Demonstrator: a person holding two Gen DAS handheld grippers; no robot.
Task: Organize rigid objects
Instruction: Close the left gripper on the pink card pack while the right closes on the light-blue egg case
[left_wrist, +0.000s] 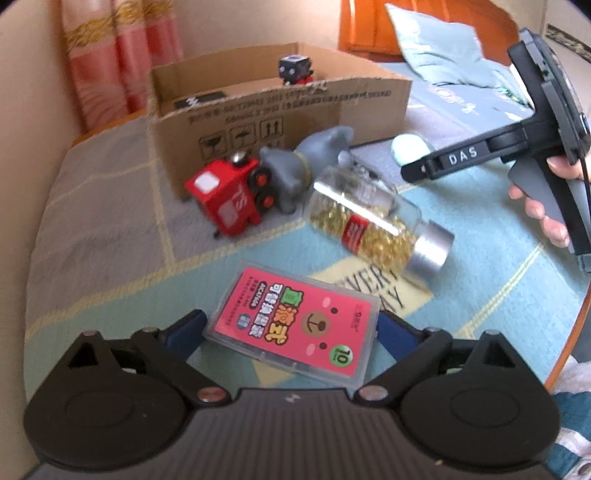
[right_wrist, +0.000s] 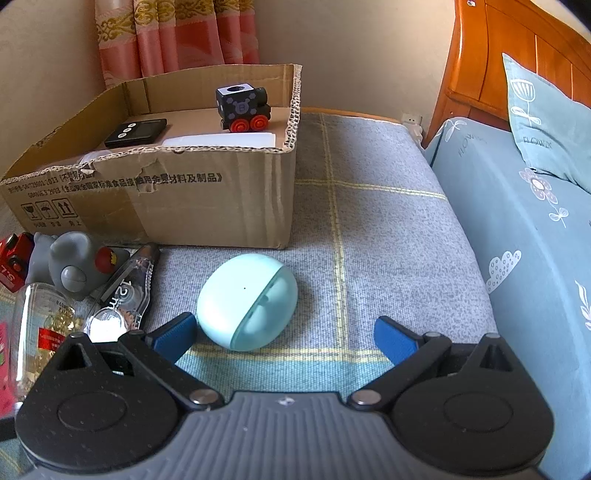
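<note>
Straddling pink card case (left_wrist: 295, 325), left tongs (left_wrist: 290, 328) spread

a home bedroom is showing here: a wooden headboard (right_wrist: 517, 48) and floral pillow (right_wrist: 546, 122) are sitting right of the hand-held gripper, pink curtains (right_wrist: 177, 37) hanging ahead.

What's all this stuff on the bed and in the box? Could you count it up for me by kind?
Toy trains: 2, red on the bed, black in the box
Grey animal toy: 1
Jar of gold beads: 1
Pink card case: 1
Mint egg-shaped case: 1
Correction tape: 1
Black remote-like gadget: 1
Total: 8
</note>
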